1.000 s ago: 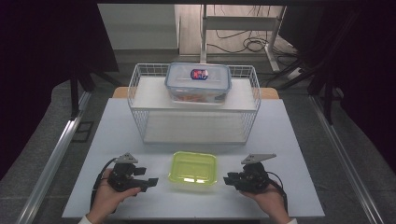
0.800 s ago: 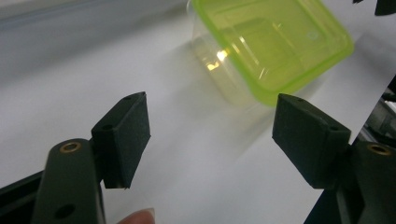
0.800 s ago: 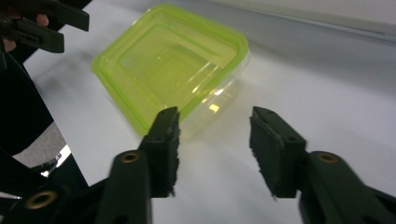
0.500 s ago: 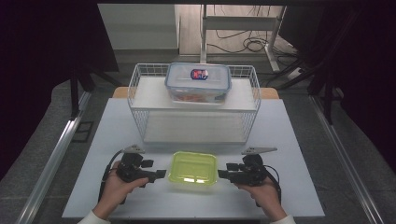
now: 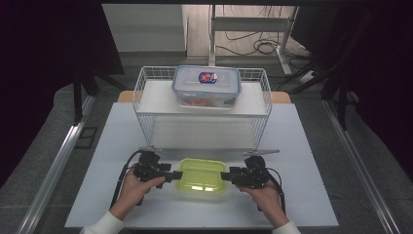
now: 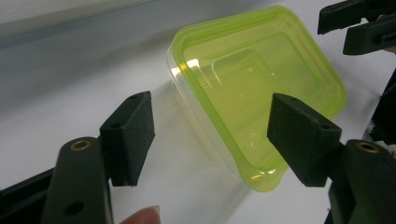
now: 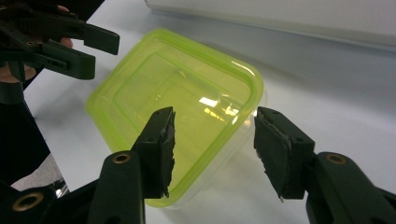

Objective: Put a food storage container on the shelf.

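L gripper (image 5: pixel 171 174) jaws wide, closing a bit, at green container (image 5: pixel 203 174) left edge; R gripper (image 5: pixel 229 176) also apart, narrowing, at right edge; bare table (image 5: pixel 311 161) either side

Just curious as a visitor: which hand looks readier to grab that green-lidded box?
Probably the right hand-held gripper: its open jaws already straddle the green-lidded box's edge. The left hand-held gripper also frames a corner, but looser.

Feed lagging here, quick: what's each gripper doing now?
Left gripper: open, at the green-lidded clear plastic container, not gripping.
Right gripper: open, also not gripping.
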Available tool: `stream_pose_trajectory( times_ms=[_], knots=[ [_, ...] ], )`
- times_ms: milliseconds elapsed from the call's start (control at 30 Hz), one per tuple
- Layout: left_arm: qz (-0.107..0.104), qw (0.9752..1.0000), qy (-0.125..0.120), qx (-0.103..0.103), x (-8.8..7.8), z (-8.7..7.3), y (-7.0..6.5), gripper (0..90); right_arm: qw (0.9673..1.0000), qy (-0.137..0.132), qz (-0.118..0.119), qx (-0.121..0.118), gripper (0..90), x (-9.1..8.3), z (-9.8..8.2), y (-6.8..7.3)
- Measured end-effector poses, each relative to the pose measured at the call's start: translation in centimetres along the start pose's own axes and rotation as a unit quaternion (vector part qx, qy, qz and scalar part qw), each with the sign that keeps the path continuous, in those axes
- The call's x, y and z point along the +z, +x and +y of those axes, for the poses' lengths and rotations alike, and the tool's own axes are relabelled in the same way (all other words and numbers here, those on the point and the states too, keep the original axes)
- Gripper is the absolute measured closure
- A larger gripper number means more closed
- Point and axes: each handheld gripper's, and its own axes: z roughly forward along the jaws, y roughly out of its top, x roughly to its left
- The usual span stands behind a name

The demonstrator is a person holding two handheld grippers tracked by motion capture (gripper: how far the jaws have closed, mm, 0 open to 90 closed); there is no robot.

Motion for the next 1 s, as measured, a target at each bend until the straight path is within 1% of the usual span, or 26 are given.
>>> stream_pose_trajectory(
  times_ms=[133, 267, 300, 367, 400, 500, 533, 567, 600, 633, 667, 733, 767, 833, 867, 933, 967, 1000],
  knots=[
    [-0.007, 1.0000, 0.007, -0.002, 0.5, 0.0, 0.1, 32.7, 0.9999, 0.009, -0.003, 0.011, 49.3, 0.4, -0.4, -0.4],
    [-0.022, 0.9996, 0.014, -0.010, 1.0, 0.0, 0.2, 36.1, 0.9998, 0.017, 0.002, 0.014, 50.5, 0.8, -0.5, -0.4],
    [-0.025, 0.9995, 0.016, -0.012, 1.2, 0.0, 0.2, 37.7, 0.9997, 0.017, 0.005, 0.015, 50.5, 0.9, -0.5, -0.4],
    [-0.026, 0.9994, 0.020, -0.011, 1.4, -0.1, 0.2, 41.5, 0.9997, 0.019, 0.001, 0.014, 51.3, 1.0, -0.5, -0.4],
    [-0.026, 0.9994, 0.022, -0.011, 1.5, -0.1, 0.2, 43.0, 0.9996, 0.020, 0.003, 0.017, 51.8, 1.0, -0.5, -0.4],
    [-0.035, 0.9989, 0.024, -0.018, 1.7, -0.2, 0.2, 50.2, 0.9995, 0.023, 0.002, 0.022, 53.1, 1.2, -0.6, -0.7],
    [-0.035, 0.9990, 0.025, -0.015, 1.8, -0.2, 0.3, 52.3, 0.9994, 0.025, 0.006, 0.024, 54.4, 1.3, -0.7, -0.8],
    [-0.035, 0.9990, 0.025, -0.014, 1.8, -0.3, 0.3, 54.4, 0.9991, 0.027, 0.014, 0.030, 55.2, 1.5, -0.8, -1.0],
    [-0.034, 0.9989, 0.024, -0.019, 1.8, -0.3, 0.3, 55.8, 0.9988, 0.030, 0.017, 0.034, 56.1, 1.7, -0.9, -1.1],
    [-0.034, 0.9989, 0.024, -0.019, 1.8, -0.3, 0.4, 58.8, 0.9987, 0.034, 0.017, 0.035, 58.8, 1.9, -0.9, -1.1],
    [-0.036, 0.9989, 0.023, -0.019, 1.8, -0.4, 0.4, 60.5, 0.9984, 0.035, 0.025, 0.038, 60.5, 2.0, -1.0, -1.1],
    [-0.037, 0.9989, 0.021, -0.019, 1.6, -0.5, 0.5, 63.4, 0.9981, 0.035, 0.029, 0.041, 62.5, 2.1, -1.0, -1.0],
    [-0.042, 0.9987, 0.014, -0.024, 1.5, -0.5, 0.5, 65.8, 0.9981, 0.032, 0.030, 0.044, 65.4, 2.0, -1.0, -1.0],
    [-0.048, 0.9985, 0.011, -0.024, 1.4, -0.7, 0.5, 69.0, 0.9982, 0.024, 0.030, 0.047, 67.3, 1.7, -1.0, -1.0],
    [-0.046, 0.9986, 0.011, -0.022, 1.4, -0.7, 0.4, 69.3, 0.9981, 0.022, 0.030, 0.049, 68.2, 1.7, -1.0, -0.9],
    [-0.045, 0.9988, 0.008, -0.018, 1.2, -0.9, 0.1, 69.8, 0.9985, 0.018, 0.026, 0.045, 69.2, 1.5, -1.1, -0.7],
    [-0.046, 0.9989, 0.010, -0.009, 1.1, -1.0, 0.0, 70.0, 0.9986, 0.016, 0.025, 0.044, 69.7, 1.5, -1.2, -0.6],
    [-0.046, 0.9989, 0.007, -0.005, 1.0, -1.1, -0.2, 70.3, 0.9988, 0.015, 0.023, 0.041, 70.2, 1.4, -1.2, -0.5]
  ],
)
